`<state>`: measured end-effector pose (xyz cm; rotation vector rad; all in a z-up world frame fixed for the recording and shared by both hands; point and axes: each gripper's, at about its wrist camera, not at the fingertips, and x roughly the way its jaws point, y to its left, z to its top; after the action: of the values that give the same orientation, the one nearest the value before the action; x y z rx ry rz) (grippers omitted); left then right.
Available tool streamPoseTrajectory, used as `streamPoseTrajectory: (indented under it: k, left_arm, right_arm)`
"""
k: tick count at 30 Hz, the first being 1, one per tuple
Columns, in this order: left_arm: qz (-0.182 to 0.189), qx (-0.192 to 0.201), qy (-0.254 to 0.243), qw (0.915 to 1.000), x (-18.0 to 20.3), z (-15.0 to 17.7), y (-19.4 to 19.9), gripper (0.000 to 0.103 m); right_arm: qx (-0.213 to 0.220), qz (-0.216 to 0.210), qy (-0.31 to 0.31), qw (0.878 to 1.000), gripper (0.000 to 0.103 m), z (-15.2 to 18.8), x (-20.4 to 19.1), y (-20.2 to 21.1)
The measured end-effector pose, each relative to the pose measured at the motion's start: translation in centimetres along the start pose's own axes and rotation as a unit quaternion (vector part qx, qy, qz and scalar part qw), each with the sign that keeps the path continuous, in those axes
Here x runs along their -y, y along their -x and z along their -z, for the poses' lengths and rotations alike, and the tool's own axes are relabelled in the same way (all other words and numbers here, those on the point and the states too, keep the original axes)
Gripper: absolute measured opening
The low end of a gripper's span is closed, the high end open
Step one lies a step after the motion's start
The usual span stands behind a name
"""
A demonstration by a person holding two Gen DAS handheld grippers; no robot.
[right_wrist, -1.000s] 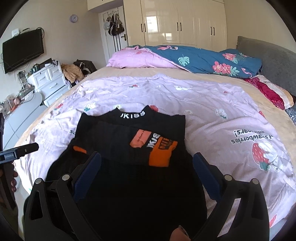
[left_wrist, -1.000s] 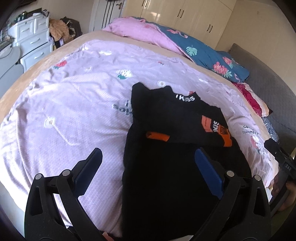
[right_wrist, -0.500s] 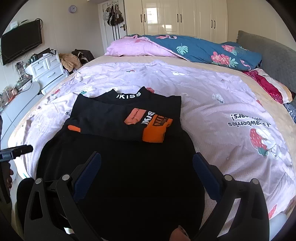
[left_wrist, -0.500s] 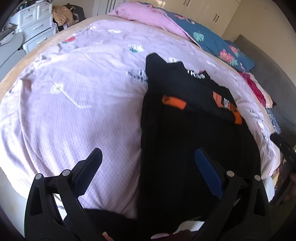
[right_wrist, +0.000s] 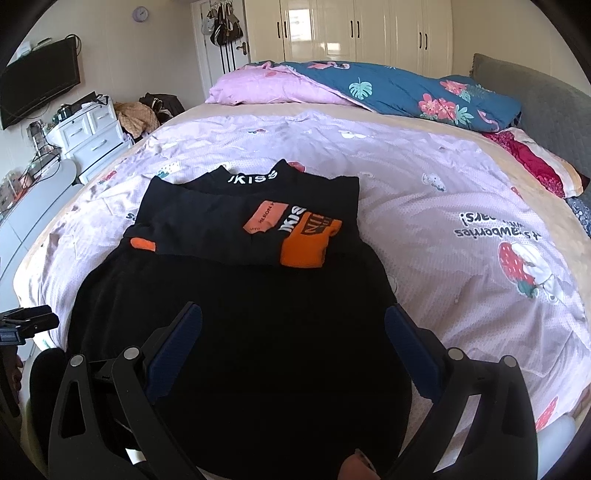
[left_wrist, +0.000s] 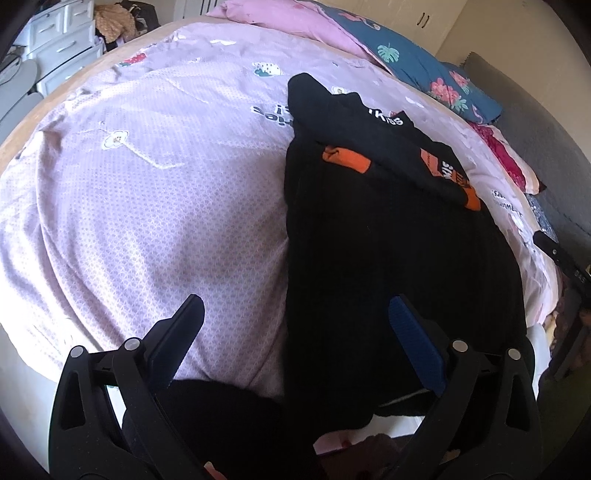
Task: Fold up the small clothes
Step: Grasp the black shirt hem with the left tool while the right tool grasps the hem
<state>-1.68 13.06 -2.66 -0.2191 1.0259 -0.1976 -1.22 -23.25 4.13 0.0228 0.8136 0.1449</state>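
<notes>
A black garment with orange patches and white lettering lies flat on the pink bedspread, its sleeves folded across the chest. Its lower part reaches the bed's near edge. It also shows in the left wrist view. My left gripper is open and empty above the garment's left hem. My right gripper is open and empty above the lower middle of the garment. The right gripper's body shows at the right edge of the left wrist view.
A pink and blue floral quilt is piled at the far side of the bed. A grey headboard stands at right. White drawers and a TV are at left. Wardrobes line the back wall.
Both grippers have pulled back toward the bed's near edge and tilted down, so more of the garment's lower part shows. Both stay open.
</notes>
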Motion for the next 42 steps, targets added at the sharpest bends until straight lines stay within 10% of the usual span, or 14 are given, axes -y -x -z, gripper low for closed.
streamPoseTrajectory:
  k: [5,15,26,42]
  left_arm:
    - [0.018,-0.014,-0.003,0.9997,0.3,0.9,-0.1,0.093]
    - [0.050,-0.056,0.008,0.9972,1.1,2.6,-1.9,0.060]
    - [0.051,-0.083,0.006,0.9952,2.1,4.2,-3.1,0.059]
    - [0.052,-0.074,0.013,0.9958,1.4,4.0,-3.1,0.017]
  right_arm:
    - [-0.011,-0.002,0.003,1.000,0.099,0.9,-0.1,-0.4]
    - [-0.027,0.002,0.001,1.000,0.099,2.4,0.6,-0.6]
    - [-0.053,-0.007,0.009,0.999,0.099,4.4,1.7,-0.2]
    - [-0.120,-0.043,-0.025,0.992,0.098,9.4,6.4,1.5]
